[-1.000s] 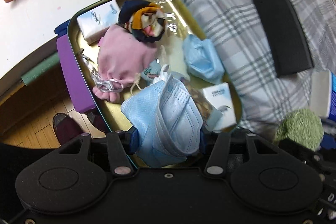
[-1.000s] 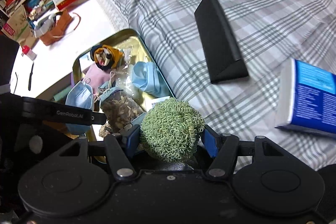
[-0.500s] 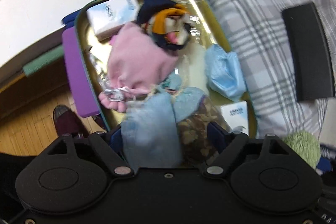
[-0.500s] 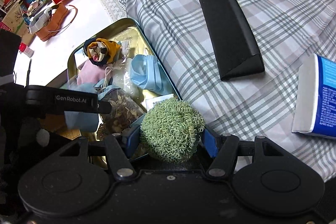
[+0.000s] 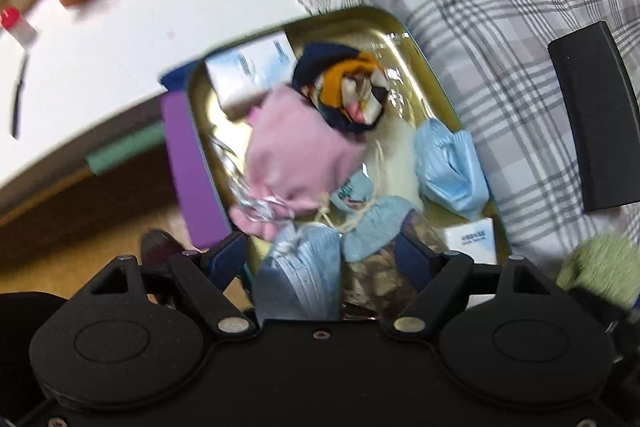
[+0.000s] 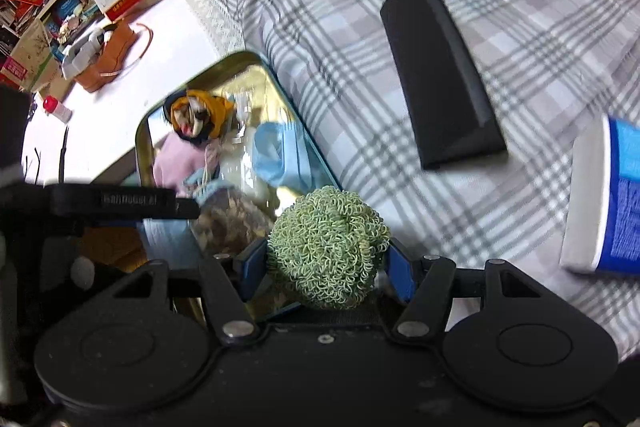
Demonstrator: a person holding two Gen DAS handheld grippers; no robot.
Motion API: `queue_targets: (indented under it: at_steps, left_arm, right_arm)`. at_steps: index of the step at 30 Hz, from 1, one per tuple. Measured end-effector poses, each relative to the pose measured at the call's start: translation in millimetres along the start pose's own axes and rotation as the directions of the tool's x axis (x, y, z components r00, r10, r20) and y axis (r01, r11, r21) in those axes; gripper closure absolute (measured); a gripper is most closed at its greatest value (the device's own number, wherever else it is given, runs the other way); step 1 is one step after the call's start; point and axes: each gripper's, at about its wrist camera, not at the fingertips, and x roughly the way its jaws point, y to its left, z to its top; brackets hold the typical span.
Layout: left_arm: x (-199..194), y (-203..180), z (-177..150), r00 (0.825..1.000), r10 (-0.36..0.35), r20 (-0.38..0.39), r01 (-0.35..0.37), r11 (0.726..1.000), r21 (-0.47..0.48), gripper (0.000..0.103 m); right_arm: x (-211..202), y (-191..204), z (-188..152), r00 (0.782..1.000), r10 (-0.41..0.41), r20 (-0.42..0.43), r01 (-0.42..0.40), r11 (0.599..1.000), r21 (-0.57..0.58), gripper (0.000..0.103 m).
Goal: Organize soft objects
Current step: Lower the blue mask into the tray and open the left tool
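Observation:
A gold tin (image 5: 434,77) lies at the edge of the checked bedspread, with soft items inside. Among them are a pink pouch (image 5: 296,155), a multicoloured scarf bundle (image 5: 344,87) and a folded blue mask (image 5: 448,167). My left gripper (image 5: 320,259) stands open over the tin's near end. A second blue mask (image 5: 300,279) lies loose between its jaws, clear of both pads, beside a bag of dried bits (image 5: 376,275). My right gripper (image 6: 326,271) is shut on a green curly scrubber ball (image 6: 328,247), just right of the tin (image 6: 240,57).
A black wedge-shaped case (image 6: 436,83) and a blue-and-white box (image 6: 608,195) lie on the bedspread to the right. Two tissue packs (image 5: 248,71) sit in the tin. A purple block (image 5: 188,167) borders its left side. A white table (image 5: 120,47) holds a brown bag (image 6: 108,63).
The left jaws have opened and let go of the blue mask, which now rests in the tin. The right gripper has shifted slightly towards the tin with the green ball.

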Motion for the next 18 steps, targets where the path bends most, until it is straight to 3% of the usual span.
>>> queue_targets:
  at_steps: [7, 18]
  left_arm:
    - [1.7, -3.6, -2.4, 1.000, 0.017, -0.001, -0.017, 0.999, 0.028, 0.026]
    - [-1.8, -6.1, -10.0, 0.998, 0.011, 0.067, -0.011, 1.000, 0.002, 0.026]
  right_arm:
    - [3.9, 18.2, 35.6, 0.999, -0.007, 0.047, 0.008, 1.000, -0.024, 0.041]
    - [45.7, 52.6, 80.3, 1.000, 0.004, 0.017, -0.003, 0.998, -0.063, 0.040]
